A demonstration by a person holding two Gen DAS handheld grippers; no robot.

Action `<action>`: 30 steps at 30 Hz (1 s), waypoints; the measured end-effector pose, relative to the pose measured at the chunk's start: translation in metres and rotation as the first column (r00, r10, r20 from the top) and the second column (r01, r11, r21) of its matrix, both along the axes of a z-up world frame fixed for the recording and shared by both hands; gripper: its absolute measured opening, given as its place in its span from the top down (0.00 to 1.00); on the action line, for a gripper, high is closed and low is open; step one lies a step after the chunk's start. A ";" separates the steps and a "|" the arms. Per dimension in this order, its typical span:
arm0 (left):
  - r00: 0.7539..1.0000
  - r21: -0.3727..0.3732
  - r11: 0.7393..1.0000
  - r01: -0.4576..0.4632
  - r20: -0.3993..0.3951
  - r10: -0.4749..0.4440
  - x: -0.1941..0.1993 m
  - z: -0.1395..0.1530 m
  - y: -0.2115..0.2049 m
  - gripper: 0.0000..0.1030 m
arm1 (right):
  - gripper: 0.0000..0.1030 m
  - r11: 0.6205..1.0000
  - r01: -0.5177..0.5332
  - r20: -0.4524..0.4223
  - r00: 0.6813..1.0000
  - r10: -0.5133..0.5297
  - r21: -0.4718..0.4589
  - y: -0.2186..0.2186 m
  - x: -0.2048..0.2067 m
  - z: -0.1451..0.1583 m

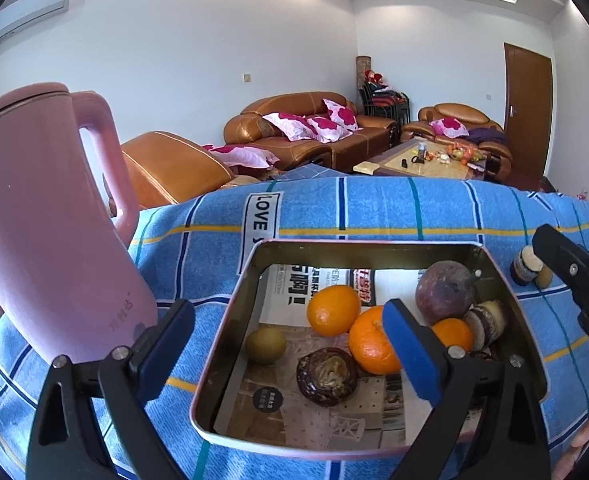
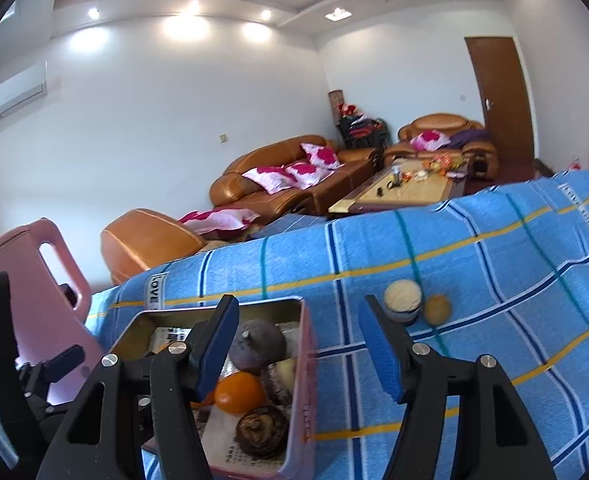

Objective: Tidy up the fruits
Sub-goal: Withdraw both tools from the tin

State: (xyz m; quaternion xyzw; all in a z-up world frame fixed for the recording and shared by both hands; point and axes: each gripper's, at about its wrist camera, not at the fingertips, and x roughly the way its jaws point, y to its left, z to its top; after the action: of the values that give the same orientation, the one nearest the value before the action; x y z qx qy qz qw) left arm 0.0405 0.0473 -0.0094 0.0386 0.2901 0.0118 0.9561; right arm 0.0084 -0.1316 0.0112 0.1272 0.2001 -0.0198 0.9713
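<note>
Your left gripper (image 1: 290, 344) hangs with its jaws spread wide and nothing held: one blue-padded finger sits outside the tin's left wall, close to the pink kettle (image 1: 46, 232), and the other reaches over the fruit inside the tin. Your right gripper (image 2: 298, 344) stands about half open and grips nothing; its left finger is over the tin, its right finger over the bare cloth beside it.

The tin (image 1: 230, 320) is a shallow square box lined with printed paper, resting on the blue checked cloth (image 1: 374, 208). In it lie two oranges (image 1: 333, 310) side by side, with a third, smaller one partly hidden behind your left gripper's finger. A small green-brown kiwi (image 1: 265, 345) sits apart near the left wall, and a dark, wrinkled round fruit (image 1: 328, 376) lies in front of the oranges. Toward the far right corner is a purple passion fruit (image 1: 445, 292), with a brown-and-cream piece (image 1: 488, 322) leaning just below it.

Outside the tin, on the cloth to its right, stand a little jar with a pale lid (image 2: 402, 300) and a small brownish fruit (image 2: 437, 309), touching or nearly so.

Beyond the cloth's edge are tan leather sofas (image 1: 306, 128) with pink cushions, a low table (image 1: 426, 160) and a brown door (image 1: 528, 112).
</note>
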 end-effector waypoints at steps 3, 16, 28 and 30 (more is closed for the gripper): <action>1.000 -0.028 1.000 0.013 -0.004 -0.014 -0.003 0.000 -0.001 0.04 | 0.38 1.000 0.010 0.000 1.000 -0.010 -0.014 -0.002 0.000 0.000; 0.999 -0.030 0.998 0.051 0.018 -0.051 -0.018 0.002 -0.016 0.04 | 0.38 0.992 0.127 -0.036 0.991 -0.128 -0.023 -0.054 -0.009 -0.001; 0.998 -0.002 0.999 0.048 0.044 -0.048 -0.029 0.004 -0.026 0.04 | 0.38 0.985 0.164 -0.039 0.985 -0.166 -0.046 -0.086 -0.028 0.001; 0.998 0.002 0.999 0.041 0.048 -0.041 -0.032 0.004 -0.027 0.04 | 0.38 0.986 0.156 -0.046 0.986 -0.159 -0.061 -0.090 -0.031 0.001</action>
State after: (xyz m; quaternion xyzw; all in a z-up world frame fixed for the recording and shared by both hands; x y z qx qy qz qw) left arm 0.0088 0.0198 -0.0052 0.0445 0.2664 -0.0069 0.9628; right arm -0.0223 -0.2215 0.0125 0.1144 0.2133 -0.1052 0.9646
